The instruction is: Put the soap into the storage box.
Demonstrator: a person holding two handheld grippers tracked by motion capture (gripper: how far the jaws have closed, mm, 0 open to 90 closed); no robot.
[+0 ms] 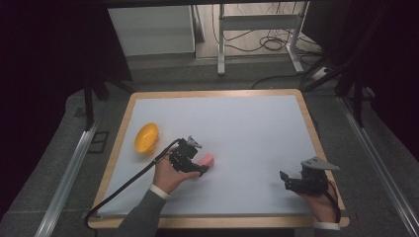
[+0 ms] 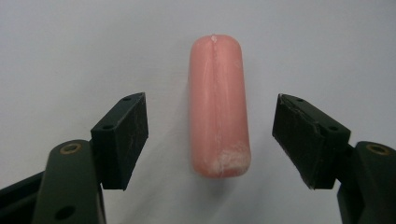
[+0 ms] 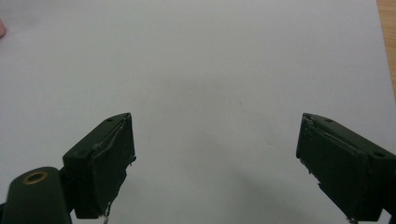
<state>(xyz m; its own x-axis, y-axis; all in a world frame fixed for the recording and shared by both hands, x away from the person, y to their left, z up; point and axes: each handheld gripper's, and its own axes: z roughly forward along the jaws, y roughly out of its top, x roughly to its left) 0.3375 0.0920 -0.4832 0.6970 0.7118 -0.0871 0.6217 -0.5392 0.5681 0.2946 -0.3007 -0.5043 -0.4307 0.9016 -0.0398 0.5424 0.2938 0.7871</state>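
Left gripper [image 2: 211,140], jaws spread and clear of the pink sausage-shaped piece [image 2: 217,105] lying between them on the white sheet [image 1: 237,128], half hidden beneath the gripper from above; right gripper [image 3: 215,163] unclenched over bare sheet; yellow bowl [image 1: 146,137] nearby.

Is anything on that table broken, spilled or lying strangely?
Nothing is spilled or broken. The only oddity is on the pink sausage-shaped piece lying flat on the white sheet: its near end looks scuffed with whitish marks. It sits between the open jaws of the left gripper, untouched. The yellow bowl rests tilted nearby.
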